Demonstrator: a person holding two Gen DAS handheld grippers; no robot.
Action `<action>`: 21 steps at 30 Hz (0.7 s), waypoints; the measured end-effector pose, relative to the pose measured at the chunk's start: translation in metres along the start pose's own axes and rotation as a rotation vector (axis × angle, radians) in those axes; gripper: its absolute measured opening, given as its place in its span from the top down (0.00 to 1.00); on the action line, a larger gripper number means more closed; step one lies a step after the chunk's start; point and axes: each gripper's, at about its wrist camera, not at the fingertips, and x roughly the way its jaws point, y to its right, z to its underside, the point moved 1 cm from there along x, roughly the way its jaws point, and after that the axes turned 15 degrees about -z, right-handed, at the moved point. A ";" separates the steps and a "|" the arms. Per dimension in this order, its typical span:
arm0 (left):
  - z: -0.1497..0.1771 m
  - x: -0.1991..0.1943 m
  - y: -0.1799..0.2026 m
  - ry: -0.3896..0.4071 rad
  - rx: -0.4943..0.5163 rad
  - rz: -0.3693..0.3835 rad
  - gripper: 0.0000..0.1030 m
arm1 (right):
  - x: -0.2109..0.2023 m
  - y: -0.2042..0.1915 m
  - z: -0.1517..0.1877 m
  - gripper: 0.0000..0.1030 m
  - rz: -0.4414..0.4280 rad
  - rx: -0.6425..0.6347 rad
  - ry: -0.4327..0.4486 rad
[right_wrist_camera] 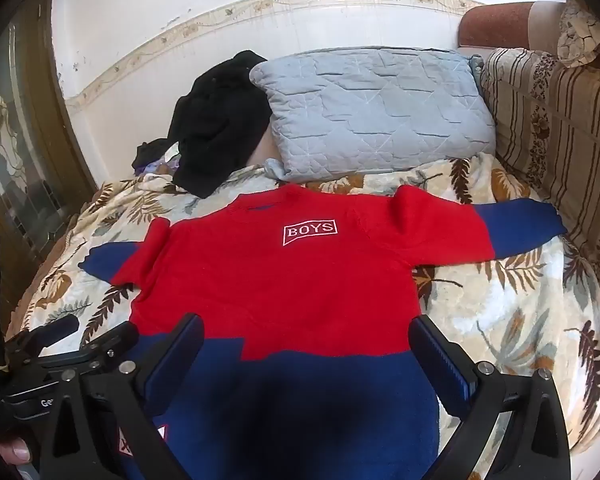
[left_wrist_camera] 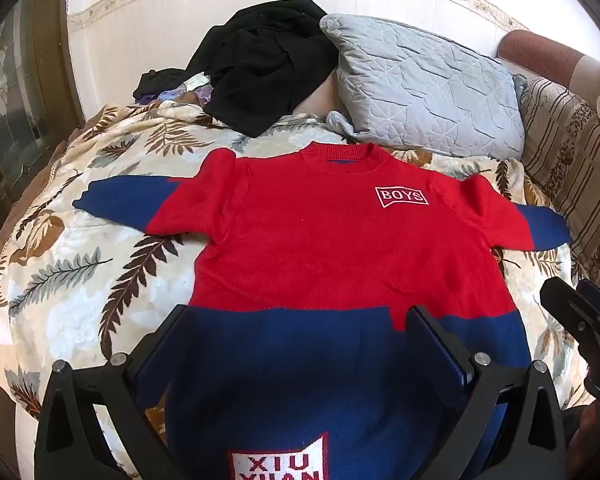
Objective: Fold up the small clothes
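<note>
The red-and-blue sweater (left_wrist_camera: pixel 320 248) lies flat on the leaf-print blanket (left_wrist_camera: pixel 80 280); left gripper (left_wrist_camera: pixel 300 344) and right gripper (right_wrist_camera: pixel 306 356) hover over its near hem, fingers wide apart.

The black two-finger left gripper (left_wrist_camera: pixel 300 336) and black two-finger right gripper (right_wrist_camera: pixel 304 344) tilt downward side by side, jaws spread wide, gripping nothing.

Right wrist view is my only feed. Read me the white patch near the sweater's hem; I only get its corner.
Observer: In the left wrist view, the white patch on the sweater reads XIU on its top line. The frame edge cuts off the second line.
Operator: Now report the left gripper's jaws.
Observer: The left gripper is open, its fingers spread wide over the sweater's lower part with no cloth pinched between them.
</note>
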 end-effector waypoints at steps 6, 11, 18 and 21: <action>-0.001 0.001 -0.001 -0.004 0.006 0.000 0.00 | 0.003 0.001 -0.003 0.00 0.011 0.001 -0.001; -0.001 0.003 0.003 0.009 0.004 0.004 0.00 | 0.003 0.002 -0.009 0.00 0.012 -0.004 -0.002; -0.002 0.002 0.004 0.003 0.009 -0.001 0.00 | 0.002 0.005 -0.007 0.00 0.008 -0.001 0.003; -0.003 0.001 0.005 0.005 0.011 -0.001 0.00 | 0.003 0.003 -0.006 0.00 0.008 -0.001 0.003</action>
